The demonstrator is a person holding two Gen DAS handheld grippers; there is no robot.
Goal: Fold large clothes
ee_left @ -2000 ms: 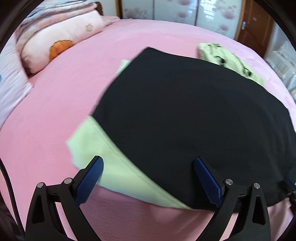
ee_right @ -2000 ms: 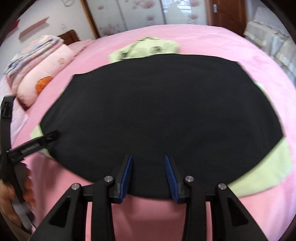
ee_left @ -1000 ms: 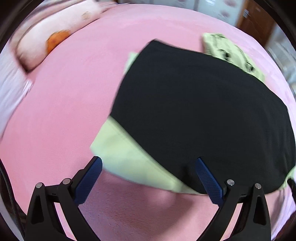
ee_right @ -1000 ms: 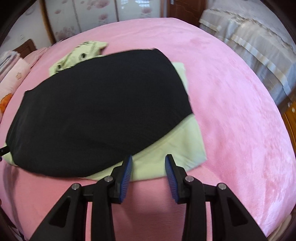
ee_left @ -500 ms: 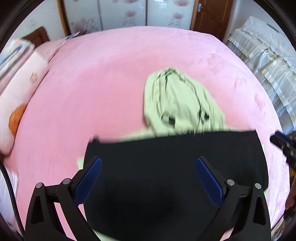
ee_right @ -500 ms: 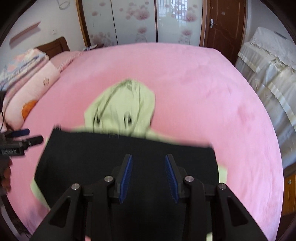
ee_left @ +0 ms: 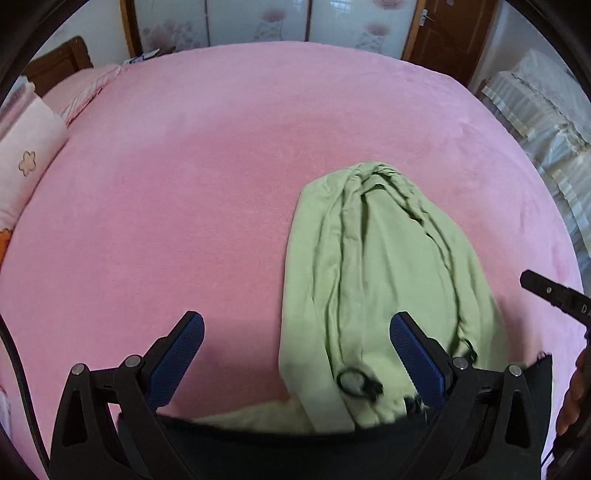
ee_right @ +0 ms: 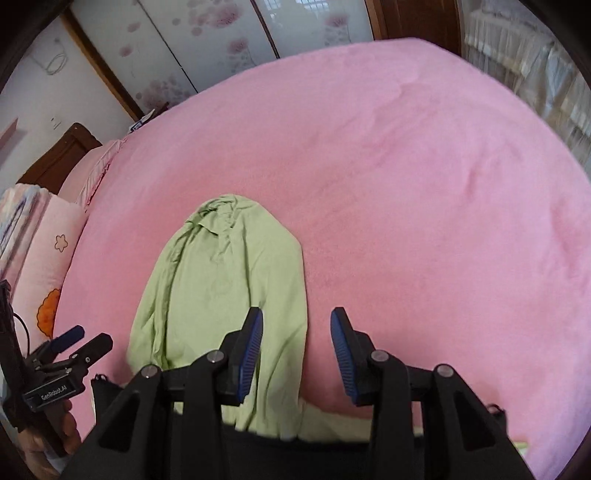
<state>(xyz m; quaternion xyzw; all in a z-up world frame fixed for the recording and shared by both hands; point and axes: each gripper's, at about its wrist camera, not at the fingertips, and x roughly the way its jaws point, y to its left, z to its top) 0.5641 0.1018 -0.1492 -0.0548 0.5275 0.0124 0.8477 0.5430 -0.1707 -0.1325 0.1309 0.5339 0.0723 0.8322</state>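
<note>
A light green garment part (ee_left: pixel 384 273), hood-like and wrinkled, lies on the pink bed and stretches away from me; it also shows in the right wrist view (ee_right: pixel 221 295). A black cloth (ee_left: pixel 295 446) lies over the garment's near part, at the bottom edge of both views (ee_right: pixel 314 458). My left gripper (ee_left: pixel 295 354) is open wide and empty above the black cloth's far edge. My right gripper (ee_right: pixel 297 350) is open and empty, over the green part's right edge.
The pink bed (ee_left: pixel 221 166) fills both views. A pink pillow (ee_left: pixel 26 162) lies at the left, a wooden headboard (ee_right: pixel 59 155) behind it. A wardrobe and door (ee_left: pixel 443 33) stand at the far side. White draped furniture (ee_left: pixel 546 122) stands at the right.
Both grippers have moved from the near corners of the black cloth to its far edge; the view now looks across the green hood part. Both stay open.
</note>
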